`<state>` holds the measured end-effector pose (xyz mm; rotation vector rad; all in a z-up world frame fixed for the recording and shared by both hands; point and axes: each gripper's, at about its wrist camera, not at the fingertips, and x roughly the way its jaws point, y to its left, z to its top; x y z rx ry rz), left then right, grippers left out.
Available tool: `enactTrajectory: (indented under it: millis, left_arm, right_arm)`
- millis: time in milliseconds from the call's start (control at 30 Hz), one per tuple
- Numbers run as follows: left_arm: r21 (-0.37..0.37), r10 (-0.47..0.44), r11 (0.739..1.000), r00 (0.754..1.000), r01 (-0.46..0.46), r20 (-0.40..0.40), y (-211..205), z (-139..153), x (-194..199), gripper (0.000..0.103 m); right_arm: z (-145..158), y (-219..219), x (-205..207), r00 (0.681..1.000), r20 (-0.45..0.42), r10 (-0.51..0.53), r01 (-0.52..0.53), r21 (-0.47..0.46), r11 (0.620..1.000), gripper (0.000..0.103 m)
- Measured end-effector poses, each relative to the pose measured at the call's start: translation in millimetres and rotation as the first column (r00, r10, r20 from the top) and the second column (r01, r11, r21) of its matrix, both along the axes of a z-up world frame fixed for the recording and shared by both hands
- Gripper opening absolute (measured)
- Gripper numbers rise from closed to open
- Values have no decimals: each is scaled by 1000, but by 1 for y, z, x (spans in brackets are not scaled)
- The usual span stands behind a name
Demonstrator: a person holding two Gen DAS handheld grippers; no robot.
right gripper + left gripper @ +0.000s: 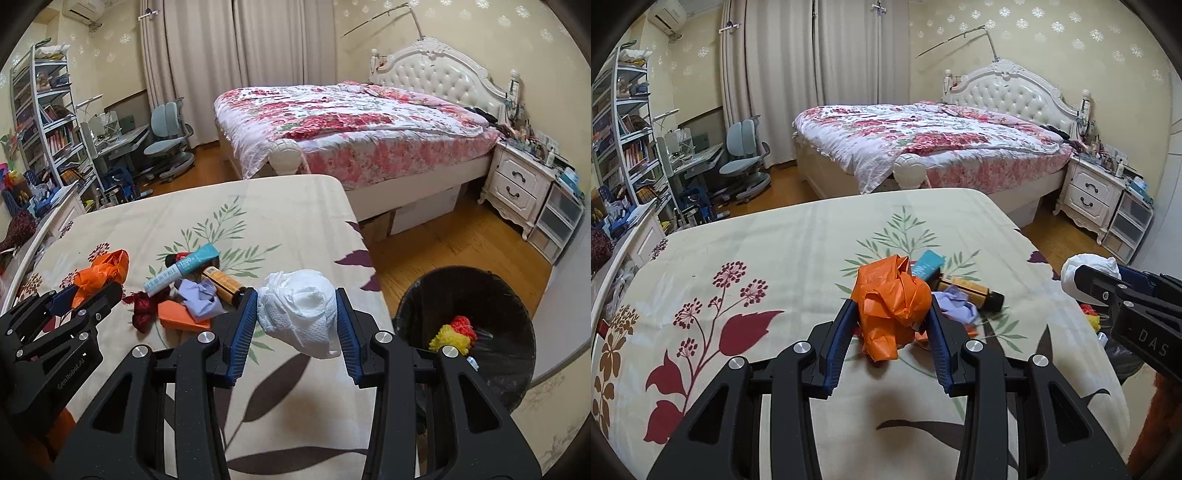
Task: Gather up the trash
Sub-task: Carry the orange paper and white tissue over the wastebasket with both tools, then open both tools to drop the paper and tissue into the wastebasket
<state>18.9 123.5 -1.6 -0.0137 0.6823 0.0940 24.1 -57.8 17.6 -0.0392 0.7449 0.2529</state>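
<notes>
My left gripper (892,317) is shut on a crumpled orange plastic bag (890,302), held just above the floral tablecloth (775,258). My right gripper (295,314) is shut on a crumpled white tissue wad (299,312), held near the table's right edge. It also shows in the left wrist view (1087,269). A black-lined trash bin (472,295) stands on the floor to the right, with red and yellow trash (456,332) inside. On the table lie a teal tube (181,269), a brown bottle (225,286), a lilac wad (201,299), an orange piece (181,315) and a dark red scrap (144,306).
A bed with a floral quilt (351,122) stands behind the table. A white nightstand (517,188) is at the right, a desk with a chair (170,147) and a bookshelf (44,122) at the left. Wooden floor (443,243) lies between table and bed.
</notes>
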Motion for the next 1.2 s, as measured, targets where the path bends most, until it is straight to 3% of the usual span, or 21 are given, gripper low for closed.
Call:
enactTrajectory:
  millis: [367, 800, 1200]
  left_arm:
    - [3, -145, 989, 989, 145, 2, -72, -6, 7, 40]
    - [19, -298, 954, 955, 298, -8, -165, -21, 32, 40]
    - [37, -342, 939, 939, 342, -27, -215, -38, 66, 40]
  right_arm:
    - [-15, -81, -11, 982, 23, -188, 189, -35, 981, 41]
    - [-40, -152, 2, 942, 8, -335, 335, -25, 942, 41]
    - [-58, -190, 18, 909, -5, -416, 416, -10, 909, 41]
